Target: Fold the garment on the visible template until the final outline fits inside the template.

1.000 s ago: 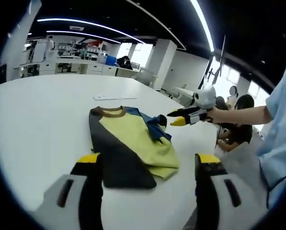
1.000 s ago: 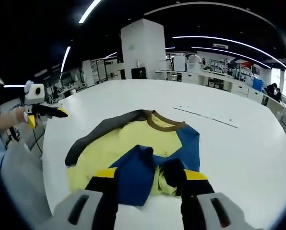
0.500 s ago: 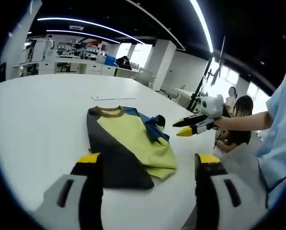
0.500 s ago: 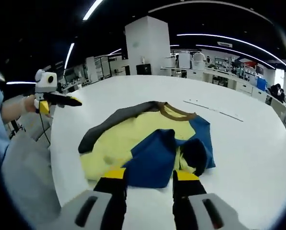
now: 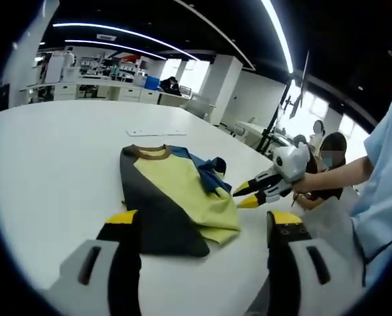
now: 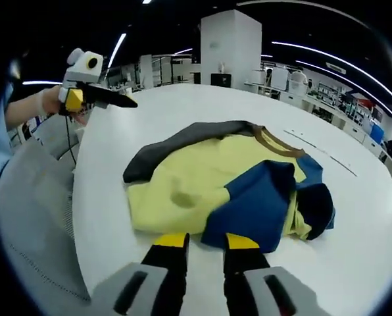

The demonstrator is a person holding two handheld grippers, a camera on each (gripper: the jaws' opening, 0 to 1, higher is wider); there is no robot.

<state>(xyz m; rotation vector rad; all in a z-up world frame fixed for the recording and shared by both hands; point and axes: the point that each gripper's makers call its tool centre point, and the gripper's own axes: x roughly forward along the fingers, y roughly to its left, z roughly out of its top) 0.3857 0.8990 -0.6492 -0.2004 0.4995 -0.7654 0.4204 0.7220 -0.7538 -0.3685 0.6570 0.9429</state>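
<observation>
Right gripper (image 6: 204,240) dropped to garment (image 6: 202,181) hem, narrowed | left gripper (image 5: 204,217) wide, empty

Open-plan laboratory or office: long white worktop (image 5: 51,151), white benches with equipment (image 5: 84,82) beyond its far edge, square white pillar (image 6: 230,46), linear ceiling lights (image 5: 110,29).

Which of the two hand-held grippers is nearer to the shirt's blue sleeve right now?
Right. The right hand-held gripper sits just short of the folded blue sleeve, jaws nearly together. The left hand-held gripper hovers past the table's edge, beyond the dark sleeve on the shirt's opposite side.
</observation>
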